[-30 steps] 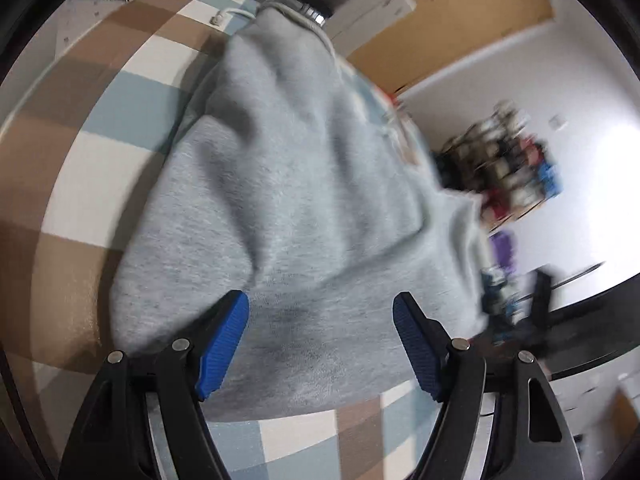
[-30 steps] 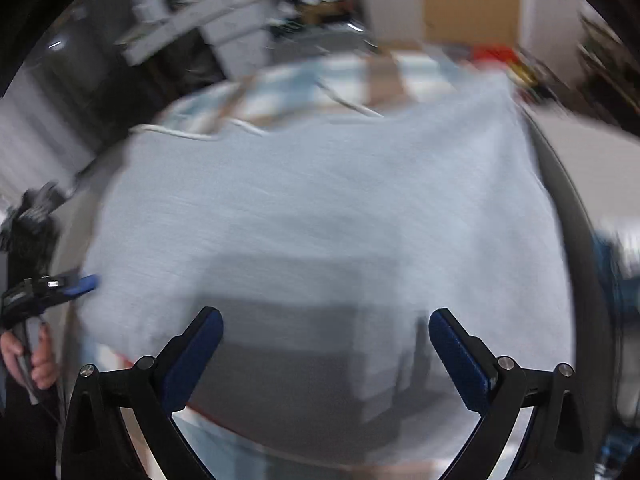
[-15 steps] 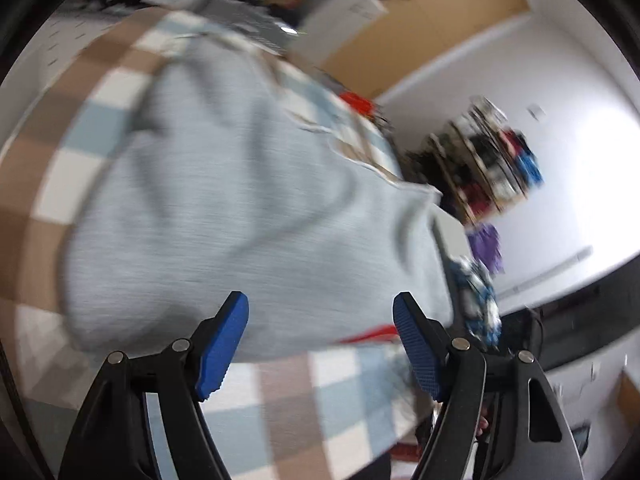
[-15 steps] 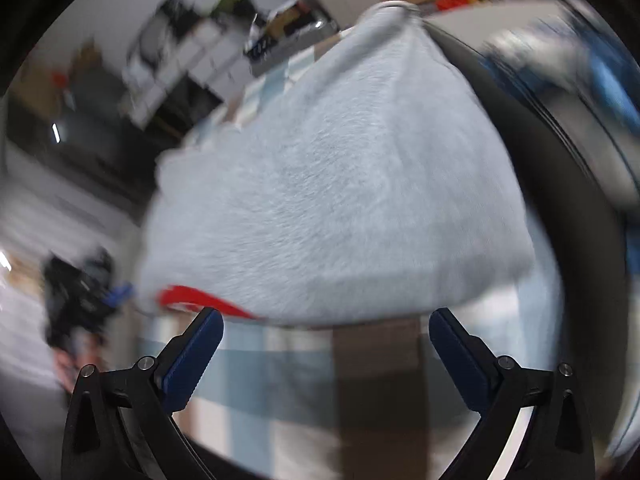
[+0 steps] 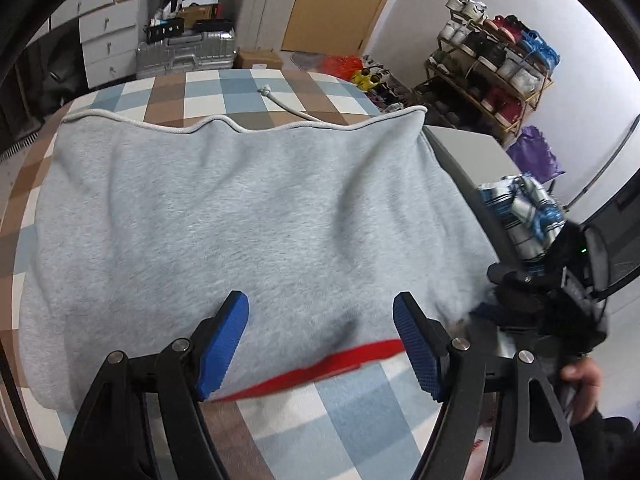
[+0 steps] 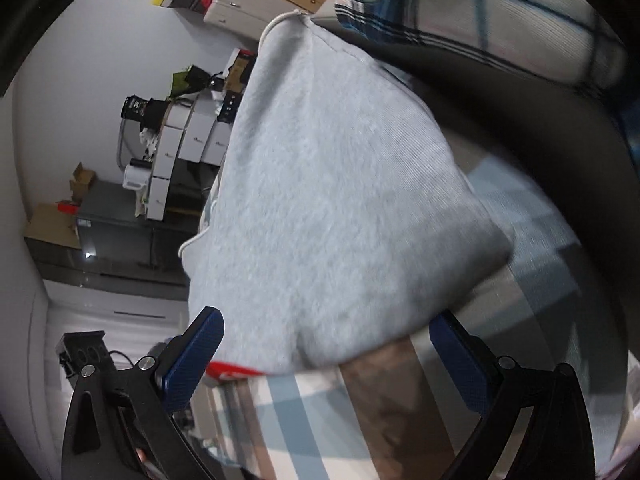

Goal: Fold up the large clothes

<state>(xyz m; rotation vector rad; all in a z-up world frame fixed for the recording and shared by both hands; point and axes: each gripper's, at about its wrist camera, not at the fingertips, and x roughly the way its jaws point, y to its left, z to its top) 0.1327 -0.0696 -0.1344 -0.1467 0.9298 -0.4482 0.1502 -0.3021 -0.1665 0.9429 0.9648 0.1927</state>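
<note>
A folded grey sweatshirt (image 5: 248,216) lies on a checked tablecloth (image 5: 352,412), with a red strip (image 5: 320,368) showing at its near edge. My left gripper (image 5: 320,344) is open and empty just above that near edge. My right gripper (image 6: 328,360) is open and empty at the garment's near corner (image 6: 332,208); the view is tilted. The right gripper's body also shows in the left wrist view (image 5: 544,312) at the right edge of the table.
A white drawstring (image 5: 280,100) lies on the cloth beyond the garment. A grey chair back with a blue-white plaid cloth (image 5: 520,208) stands at the table's right. Drawers, a suitcase (image 5: 184,52) and a shoe rack (image 5: 492,60) stand behind.
Both grippers have pulled back from the sweatshirt towards the table's near edge and turned. They stay open. The garment lies still on the cloth.
</note>
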